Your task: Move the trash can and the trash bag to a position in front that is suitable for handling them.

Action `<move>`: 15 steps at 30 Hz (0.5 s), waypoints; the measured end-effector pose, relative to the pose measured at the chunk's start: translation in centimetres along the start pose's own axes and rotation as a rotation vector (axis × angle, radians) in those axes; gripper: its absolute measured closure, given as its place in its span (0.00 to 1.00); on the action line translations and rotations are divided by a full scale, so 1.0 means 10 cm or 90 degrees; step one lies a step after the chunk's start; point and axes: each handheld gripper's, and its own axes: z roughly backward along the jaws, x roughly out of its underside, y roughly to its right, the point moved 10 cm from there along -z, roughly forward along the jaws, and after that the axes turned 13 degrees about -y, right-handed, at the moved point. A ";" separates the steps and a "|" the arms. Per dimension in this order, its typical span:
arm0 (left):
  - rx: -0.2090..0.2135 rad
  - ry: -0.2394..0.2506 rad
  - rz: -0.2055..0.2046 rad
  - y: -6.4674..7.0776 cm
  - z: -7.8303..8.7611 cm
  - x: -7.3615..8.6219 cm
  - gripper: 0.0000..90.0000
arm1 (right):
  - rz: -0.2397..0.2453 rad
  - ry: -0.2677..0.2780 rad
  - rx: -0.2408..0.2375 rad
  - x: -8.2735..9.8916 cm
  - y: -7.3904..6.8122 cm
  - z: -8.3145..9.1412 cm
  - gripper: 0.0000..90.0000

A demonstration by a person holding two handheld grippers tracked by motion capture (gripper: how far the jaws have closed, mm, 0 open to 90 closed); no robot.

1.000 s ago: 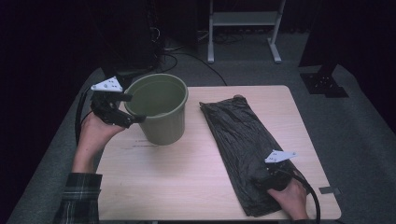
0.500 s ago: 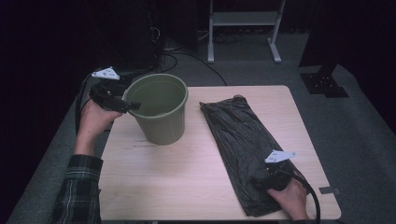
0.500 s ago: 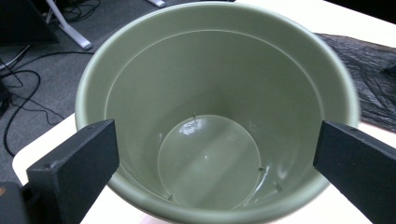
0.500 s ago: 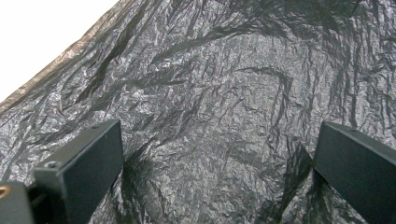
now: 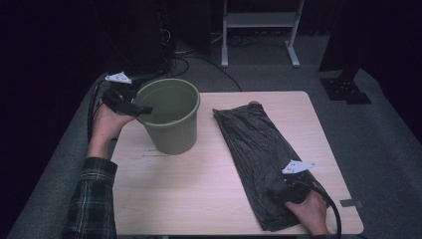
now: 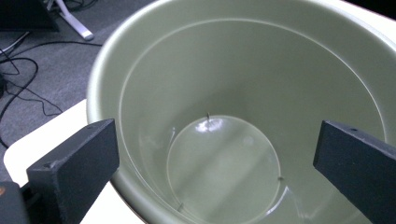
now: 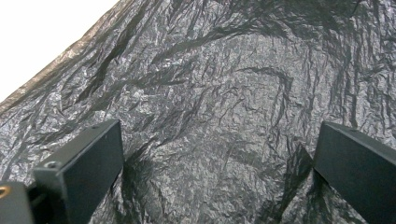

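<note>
Left gripper (image 5: 130, 106): jaws spread, straddling green bucket (image 5: 171, 122) rim at table (image 5: 199, 199) left | Right gripper (image 5: 291, 191): jaws spread, hovering over black bag (image 5: 254, 144)

High view is running dim: light is falling on the table (image 5: 199, 194) from above, and the surroundings are dropping to near black. Bare table is blowing out white in both gripper views. Bucket (image 6: 243, 93) floor is catching small glare spots. Jaws are looking slightly soft, probably too close for focus.
</note>
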 end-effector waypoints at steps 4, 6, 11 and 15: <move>-0.028 -0.010 0.001 -0.08 -0.03 0.01 0.00 | 0.000 0.000 0.000 0.00 0.00 0.00 0.00; -0.035 -0.027 0.011 -0.13 -0.05 0.06 0.00 | 0.001 0.000 -0.001 0.00 0.00 0.00 0.00; -0.023 -0.048 0.017 -0.15 -0.12 0.14 0.00 | 0.003 -0.001 -0.001 0.00 0.00 0.00 0.00; -0.017 -0.073 0.018 -0.16 -0.18 0.22 0.00 | 0.003 0.000 -0.001 0.00 0.00 0.00 0.00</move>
